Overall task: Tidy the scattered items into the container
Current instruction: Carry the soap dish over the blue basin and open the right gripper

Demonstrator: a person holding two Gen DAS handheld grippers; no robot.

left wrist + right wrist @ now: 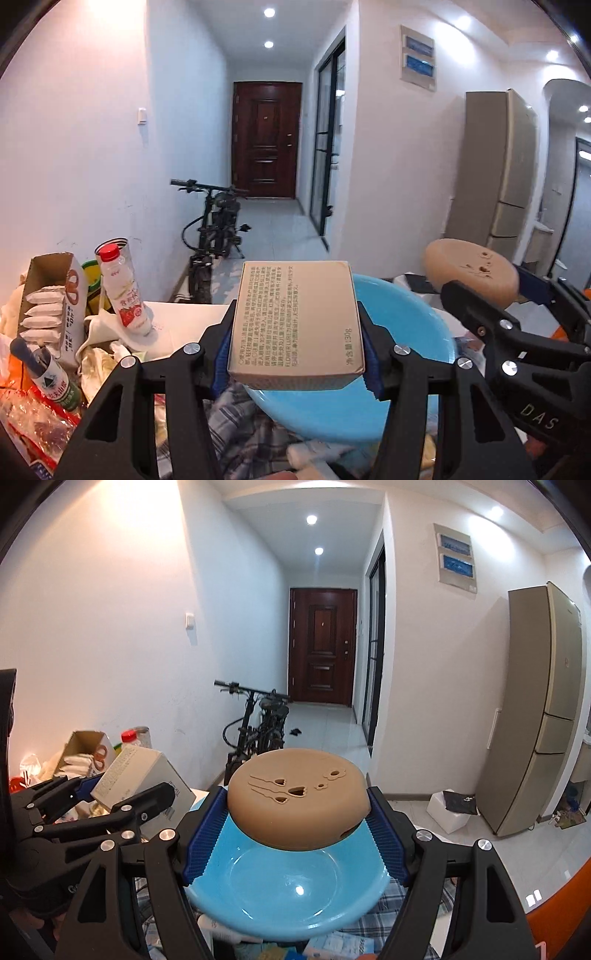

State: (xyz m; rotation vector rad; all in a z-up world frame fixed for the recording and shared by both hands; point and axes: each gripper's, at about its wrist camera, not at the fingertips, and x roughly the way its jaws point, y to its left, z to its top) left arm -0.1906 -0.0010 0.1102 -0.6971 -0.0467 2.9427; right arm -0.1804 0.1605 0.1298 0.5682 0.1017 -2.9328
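Note:
My left gripper is shut on a beige cardboard box with printed text and holds it above the near left rim of a light blue plastic basin. The box also shows in the right wrist view. My right gripper is shut on a round tan plastic case with cut-out patterns and holds it over the far part of the empty basin. The case also shows at the right of the left wrist view.
At the left are an open carton of white packets, a strawberry drink bottle, a green-labelled bottle and snack bags. Checked cloth lies under the basin. A bicycle, a fridge and a white box stand beyond.

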